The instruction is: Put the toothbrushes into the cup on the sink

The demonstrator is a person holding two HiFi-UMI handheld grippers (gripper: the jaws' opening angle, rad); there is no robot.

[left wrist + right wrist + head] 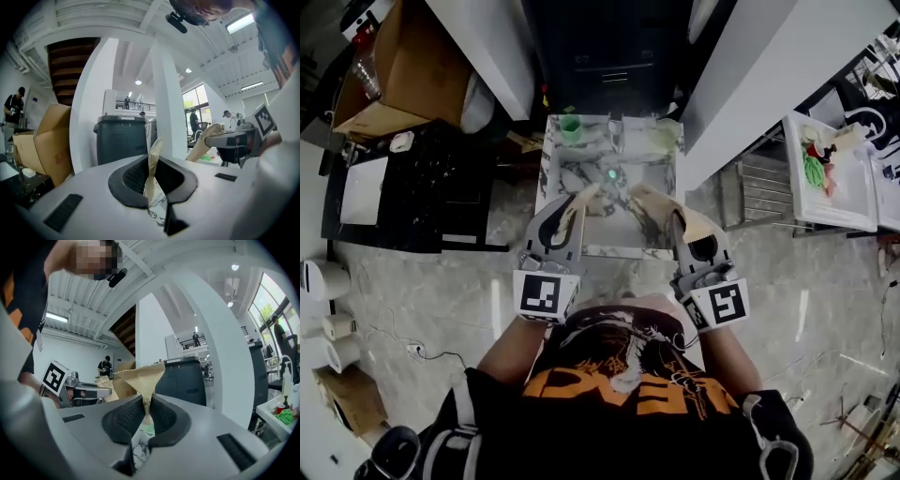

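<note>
Open lab or workshop hall: white columns (165, 93), mezzanine railing (129, 107), cardboard boxes (417, 66), loose floor cables (422, 354), freestanding marble sink (567, 176).

Both arms reach forward side by side, tips angled toward each other, the left tongs (573, 210) nearly closed, pinching a tan paper packet (153, 154), the right tongs (679, 229) likewise pinching a second packet (143, 376).

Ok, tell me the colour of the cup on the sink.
The cup is green; the head view shows it best.
</note>
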